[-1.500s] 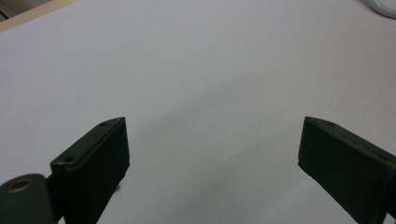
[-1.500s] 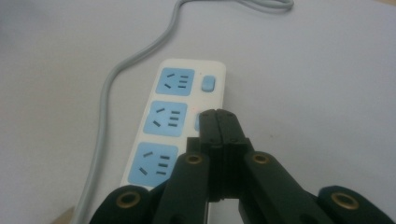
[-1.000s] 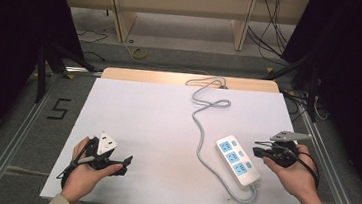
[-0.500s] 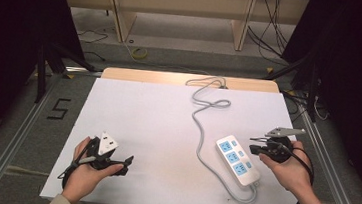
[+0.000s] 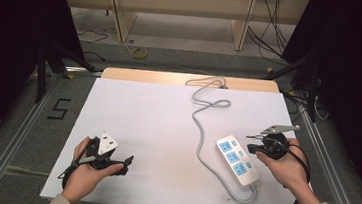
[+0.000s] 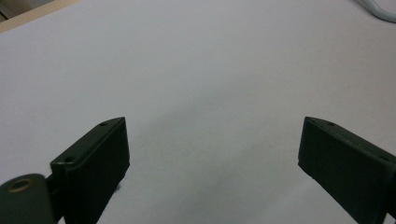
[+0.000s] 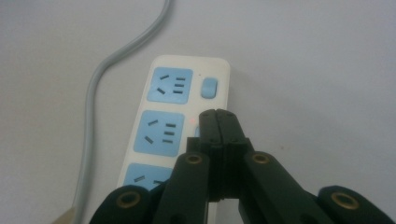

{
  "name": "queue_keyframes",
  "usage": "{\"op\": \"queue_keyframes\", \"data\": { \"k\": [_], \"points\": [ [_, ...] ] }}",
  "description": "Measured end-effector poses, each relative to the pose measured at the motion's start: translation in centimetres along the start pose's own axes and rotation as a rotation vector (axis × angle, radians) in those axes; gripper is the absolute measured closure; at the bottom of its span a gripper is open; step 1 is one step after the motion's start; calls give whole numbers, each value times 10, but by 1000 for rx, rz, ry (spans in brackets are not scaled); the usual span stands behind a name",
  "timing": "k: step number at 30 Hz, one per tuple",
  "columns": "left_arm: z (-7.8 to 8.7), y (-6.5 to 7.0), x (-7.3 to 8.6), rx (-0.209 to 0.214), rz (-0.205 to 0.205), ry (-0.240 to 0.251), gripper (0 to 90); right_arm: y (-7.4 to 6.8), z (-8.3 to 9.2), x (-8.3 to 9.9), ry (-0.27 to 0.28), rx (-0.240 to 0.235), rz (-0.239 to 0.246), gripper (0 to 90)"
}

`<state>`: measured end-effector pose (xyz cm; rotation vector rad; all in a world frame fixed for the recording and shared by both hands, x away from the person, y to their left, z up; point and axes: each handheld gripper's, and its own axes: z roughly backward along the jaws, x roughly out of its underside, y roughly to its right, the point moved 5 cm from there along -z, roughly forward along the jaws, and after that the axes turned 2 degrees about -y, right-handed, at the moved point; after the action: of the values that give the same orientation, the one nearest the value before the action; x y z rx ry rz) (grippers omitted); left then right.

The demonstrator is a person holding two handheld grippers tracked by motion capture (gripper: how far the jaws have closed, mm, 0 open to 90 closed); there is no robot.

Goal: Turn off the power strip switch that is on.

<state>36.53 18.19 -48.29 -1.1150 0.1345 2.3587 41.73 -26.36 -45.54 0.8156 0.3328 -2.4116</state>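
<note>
A white power strip (image 5: pixel 236 160) with three blue sockets lies at the front right of the white table top (image 5: pixel 157 120). Its grey cord (image 5: pixel 200 114) snakes away to the back edge. My right gripper (image 5: pixel 252 146) is shut and empty, right beside the strip's right side. In the right gripper view its joined tips (image 7: pixel 219 116) hover over the small switch beside the middle socket of the strip (image 7: pixel 173 93), next to a red light; contact cannot be told. My left gripper (image 5: pixel 113 157) rests at the front left, open and empty, its jaws (image 6: pixel 212 158) wide over bare table.
The table's wooden back edge (image 5: pixel 146 76) borders a drop to the floor with loose cables (image 5: pixel 270 40). Metal rails (image 5: pixel 21 127) run along both sides of the table. A "5" mark (image 5: pixel 59 109) is on the floor at the left.
My right hand has edged slightly left toward the power strip, jaws staying shut. The left hand has not moved.
</note>
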Motion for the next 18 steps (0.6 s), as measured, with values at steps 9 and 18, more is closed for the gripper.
{"op": "queue_keyframes", "data": {
  "k": [9,18],
  "points": [
    [-1,1,-1,4,3,1,85,-1,-5,-4,-37,-1,-9,900],
    [-1,2,-1,9,-1,-4,86,-1,-9,-6,-64,-7,-10,900]
  ]
}}
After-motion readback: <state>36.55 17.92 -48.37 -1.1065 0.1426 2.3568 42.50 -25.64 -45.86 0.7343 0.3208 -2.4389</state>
